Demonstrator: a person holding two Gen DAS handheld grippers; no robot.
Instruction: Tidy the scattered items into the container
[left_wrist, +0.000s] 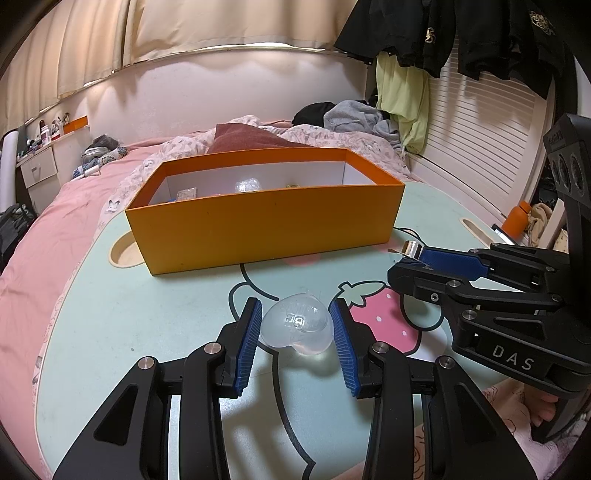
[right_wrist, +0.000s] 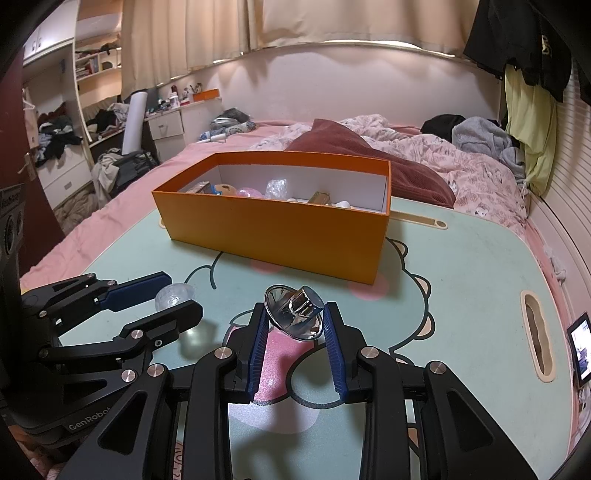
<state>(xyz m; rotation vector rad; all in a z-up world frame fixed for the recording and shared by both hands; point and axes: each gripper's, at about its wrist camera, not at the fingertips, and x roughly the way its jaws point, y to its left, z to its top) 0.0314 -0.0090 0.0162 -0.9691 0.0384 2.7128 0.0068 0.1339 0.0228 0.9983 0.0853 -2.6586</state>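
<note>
An orange box (left_wrist: 266, 225) with a white inside stands on the mint cartoon table (left_wrist: 129, 314) and holds several small items; it also shows in the right wrist view (right_wrist: 273, 236). My left gripper (left_wrist: 295, 325) is shut on a clear heart-shaped plastic piece (left_wrist: 297, 326), held just above the table in front of the box. My right gripper (right_wrist: 293, 317) is shut on a shiny chrome cone-shaped piece (right_wrist: 295, 314), to the right of the left gripper. The right gripper (left_wrist: 408, 258) and the left gripper (right_wrist: 173, 299) each show in the other wrist view.
The table sits on a bed with pink bedding (left_wrist: 55, 221) and a maroon pillow (right_wrist: 354, 147). It has cut-out slots (right_wrist: 535, 332) and a round recess (left_wrist: 125, 254). A phone (right_wrist: 580, 350) stands at the table's right edge. Clothes hang at the right (left_wrist: 406, 103).
</note>
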